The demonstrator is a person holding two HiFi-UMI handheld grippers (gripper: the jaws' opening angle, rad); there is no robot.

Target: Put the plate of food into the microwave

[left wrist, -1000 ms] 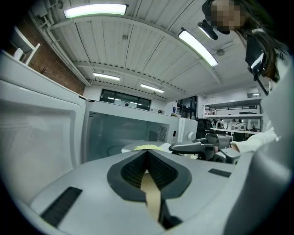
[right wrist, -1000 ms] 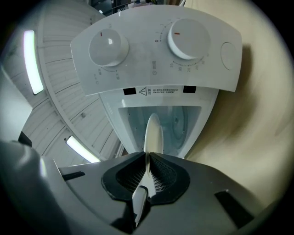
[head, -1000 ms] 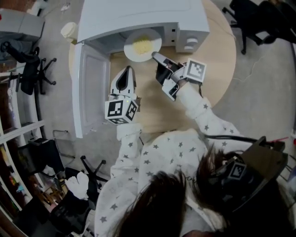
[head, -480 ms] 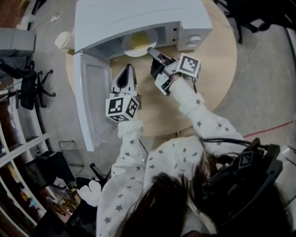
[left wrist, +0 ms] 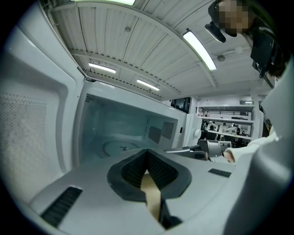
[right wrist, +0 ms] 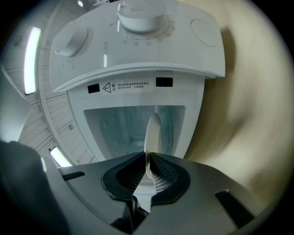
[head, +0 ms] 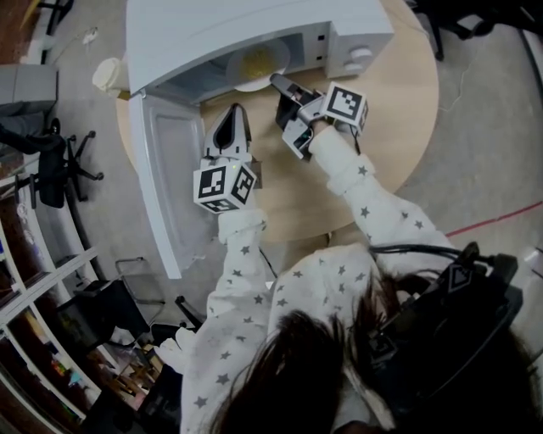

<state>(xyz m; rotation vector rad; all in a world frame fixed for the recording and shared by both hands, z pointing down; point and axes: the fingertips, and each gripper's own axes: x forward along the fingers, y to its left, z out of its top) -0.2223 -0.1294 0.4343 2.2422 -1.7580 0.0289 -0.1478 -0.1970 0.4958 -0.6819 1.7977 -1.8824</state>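
My right gripper (head: 277, 82) is clenched on the near rim of the plate (head: 254, 66). In its own view the rim shows as a thin white edge pinched between the two ribbed pads. From there the plate reaches straight ahead of the jaws, toward the far edge of the table (head: 386, 127), where the microwave (head: 254, 25) stands. The yellow food (head: 254, 59) sits on the half farthest from my grip. From the head view, the plate's far part lies under the front line of the microwave's roof, while the rim I hold is outside the opening. I judge it to be at the threshold, not yet set down. The cavity is dead ahead along the jaw line and the plate sits roughly in the middle of the opening, so I think what remains is a straight push forward and then a lowering onto the turntable (left wrist: 120, 148). My left gripper (head: 235, 112) has its jaws pressed together on nothing. It hovers just to the left of the plate, between it and the door (head: 174, 178), which stands swung wide past the table's left edge. That gripper is near the opening, but the right one carries the load, and the gap between the plate and the left gripper looks narrow.
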